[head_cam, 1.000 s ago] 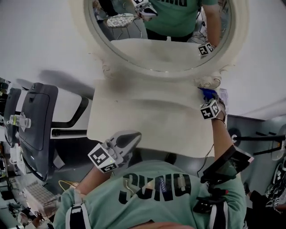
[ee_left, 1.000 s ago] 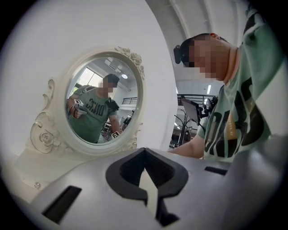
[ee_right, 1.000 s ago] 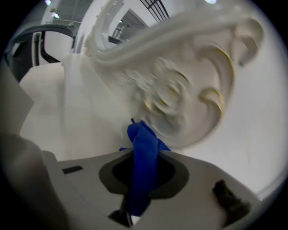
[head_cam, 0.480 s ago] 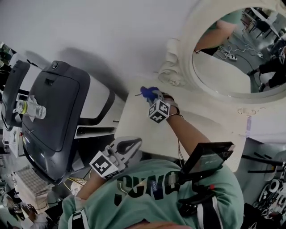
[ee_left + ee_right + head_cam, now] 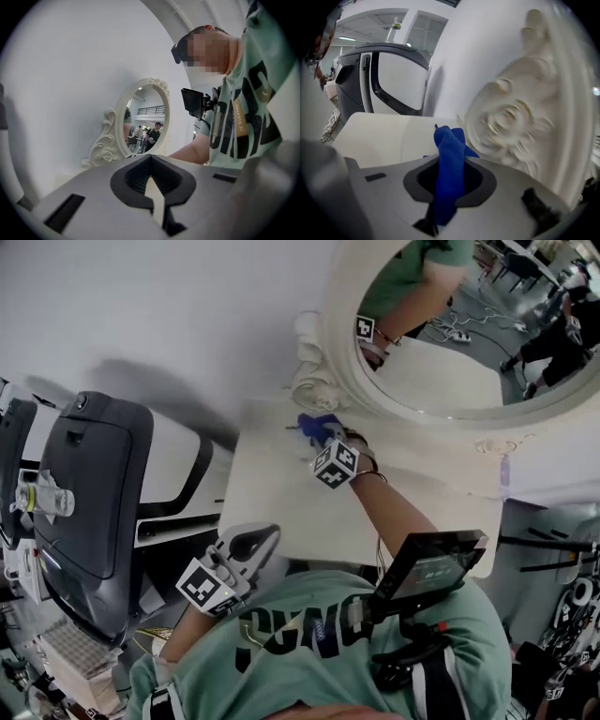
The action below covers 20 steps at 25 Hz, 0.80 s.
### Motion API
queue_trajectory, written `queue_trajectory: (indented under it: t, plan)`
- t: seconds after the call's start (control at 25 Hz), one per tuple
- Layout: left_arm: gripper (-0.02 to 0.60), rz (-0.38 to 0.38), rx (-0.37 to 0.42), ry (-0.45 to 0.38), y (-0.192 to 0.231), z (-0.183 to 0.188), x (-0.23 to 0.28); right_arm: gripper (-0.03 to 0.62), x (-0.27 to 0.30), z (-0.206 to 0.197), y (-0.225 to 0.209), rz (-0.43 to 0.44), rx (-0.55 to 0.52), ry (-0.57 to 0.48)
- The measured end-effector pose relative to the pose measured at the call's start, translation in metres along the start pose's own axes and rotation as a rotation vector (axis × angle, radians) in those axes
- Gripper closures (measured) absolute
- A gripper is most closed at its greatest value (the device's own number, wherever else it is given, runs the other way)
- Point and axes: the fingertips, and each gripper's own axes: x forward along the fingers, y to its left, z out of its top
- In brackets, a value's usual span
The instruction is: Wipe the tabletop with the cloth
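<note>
— Where is the blue cloth [image 5: 449,145]?
— Pinched in the right gripper [image 5: 449,183], at the far corner of the cream tabletop [image 5: 281,502], beside the white ornate mirror frame [image 5: 314,371].
— And the left gripper [image 5: 152,197]?
— Its jaws are nearly together, with nothing between them.

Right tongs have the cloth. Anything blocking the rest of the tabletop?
Nothing visible. The right tongs are shut on the blue cloth at the tabletop's far corner beside the mirror base; the remaining surface looks bare.
</note>
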Motion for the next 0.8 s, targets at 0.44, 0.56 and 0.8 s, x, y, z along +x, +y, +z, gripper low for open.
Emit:
queue_trajectory:
  t: [0.44,0.56,0.8]
  plan:
    - [0.578,-0.183,0.032,0.086,-0.179,-0.019,0.201,0.533,-0.222,-0.389,-0.179,-0.307,0.246,0.227]
    - [0.577,-0.225,0.061,0.130,-0.227,-0.032,0.239,0.533,-0.267,-0.460,-0.211,-0.365,0.285,0.266]
    - [0.577,-0.213,0.060,0.153,-0.252,-0.036,0.258,0.533,-0.286,-0.491,-0.226,-0.398,0.328,0.274]
